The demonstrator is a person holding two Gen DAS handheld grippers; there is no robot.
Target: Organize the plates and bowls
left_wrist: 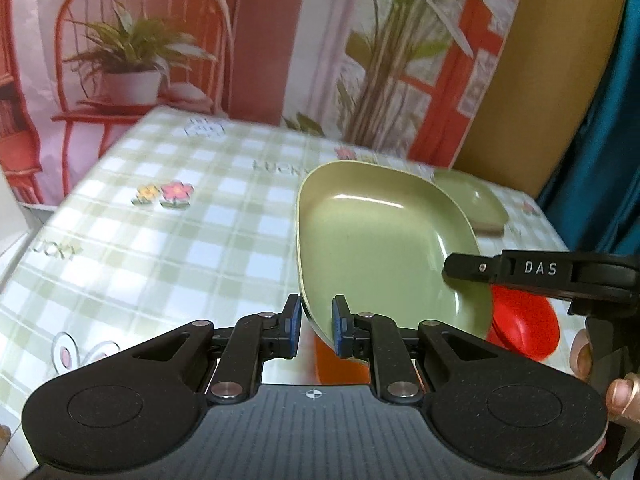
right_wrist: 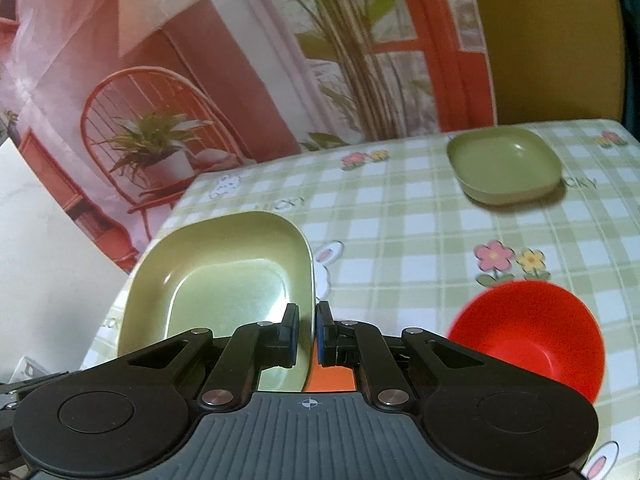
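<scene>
Nearest the right wrist camera, the right gripper (right_wrist: 307,330) is seen nearly closed, its jaws pinching the near rim of the large green plate (right_wrist: 224,280), which is held tilted and lifted off the checked tablecloth (right_wrist: 400,220). From the left wrist view, the left gripper (left_wrist: 316,328) is set around the same plate's (left_wrist: 372,248) opposite edge; a gap is visible beside its left pad, so a firm grip cannot be confirmed. An orange item beneath the plate is glimpsed but cannot be identified. Just beside, the red bowl (right_wrist: 532,332) is standing on the cloth. Farther back, the small green plate (right_wrist: 506,164) is resting well apart, probably the stacking target. A slip is judged possible: the glossy rim is held on a narrow edge, and a swing of the tilted plate toward the red bowl could knock it.
</scene>
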